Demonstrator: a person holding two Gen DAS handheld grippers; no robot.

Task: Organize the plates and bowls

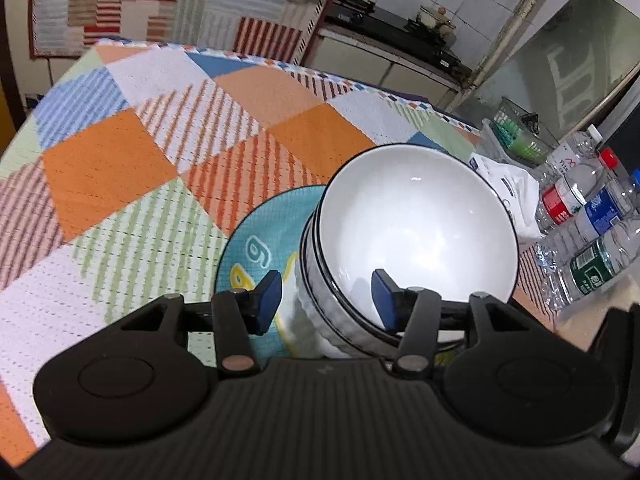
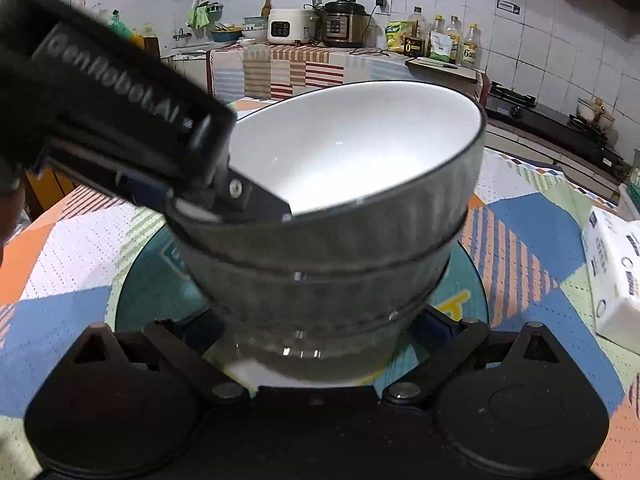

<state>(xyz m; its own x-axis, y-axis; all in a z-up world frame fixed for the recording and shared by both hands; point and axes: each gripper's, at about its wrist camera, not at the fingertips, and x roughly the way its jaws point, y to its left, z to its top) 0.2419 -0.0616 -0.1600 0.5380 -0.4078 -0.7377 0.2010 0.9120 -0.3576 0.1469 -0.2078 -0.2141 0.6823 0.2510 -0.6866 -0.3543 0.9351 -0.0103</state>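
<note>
A stack of grey ribbed bowls with white insides (image 1: 416, 220) stands on a teal plate (image 1: 256, 240) with cartoon print, on the patchwork tablecloth. My left gripper (image 1: 326, 300) is open and straddles the near rim of the top bowl, one blue pad outside, one inside; the top bowl sits tilted. In the right wrist view the bowl stack (image 2: 332, 248) fills the middle above the plate (image 2: 468, 292). My right gripper (image 2: 320, 340) is open, its fingers on either side of the stack's base and mostly hidden. The left gripper (image 2: 256, 204) shows at the top bowl's left rim.
Several plastic water bottles (image 1: 584, 216) and a white plastic bag (image 1: 508, 188) lie to the right of the bowls. A white tissue pack (image 2: 612, 272) lies right of the plate. A green basket (image 1: 516, 136) stands behind. Kitchen counter with cookers (image 2: 316, 24) at the back.
</note>
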